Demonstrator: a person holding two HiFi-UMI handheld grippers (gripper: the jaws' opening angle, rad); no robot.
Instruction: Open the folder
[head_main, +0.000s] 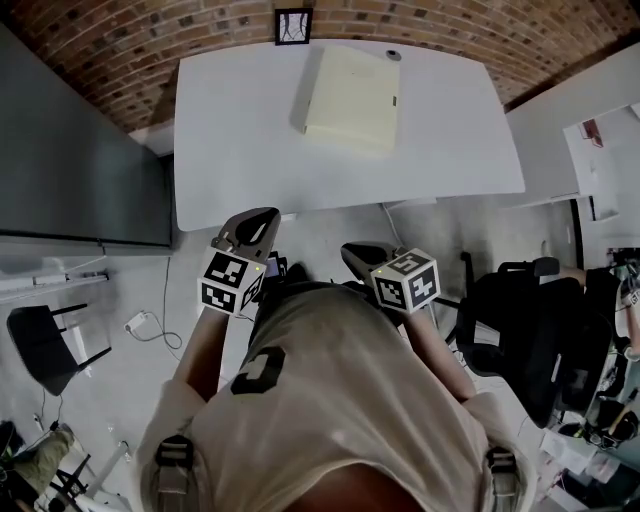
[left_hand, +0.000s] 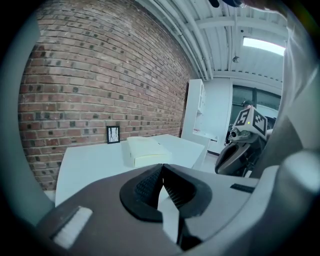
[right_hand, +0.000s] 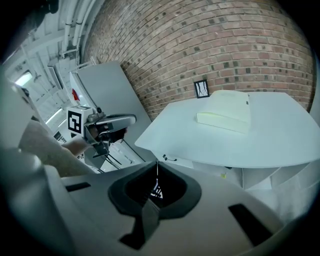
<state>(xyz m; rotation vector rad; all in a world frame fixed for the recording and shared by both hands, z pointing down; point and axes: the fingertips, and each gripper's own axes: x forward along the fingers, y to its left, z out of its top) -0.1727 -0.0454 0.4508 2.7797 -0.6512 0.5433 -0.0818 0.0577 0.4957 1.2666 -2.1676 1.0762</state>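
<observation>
Though unclear overhead, left gripper (left_hand: 162, 172) closed, empty.

Readable text: none can be read with certainty in any view.
Cube of the left gripper (head_main: 268, 215): black and white square markers, only patterns, no letters or numbers.
Cube of the right gripper (head_main: 350, 252): the same kind of square markers, also without letters.
Back of the shirt (head_main: 340, 400): one dark blocky mark (head_main: 259, 371), maybe a zero or a logo; it cannot be told which.
Cover of the folder (head_main: 351, 95): plain pale yellow, no writing to read.
Inside the small frame (head_main: 293, 26): thin dark lines, not letters.
On the white cabinet (head_main: 605, 165): a red label (head_main: 592, 131), too small to read.
</observation>
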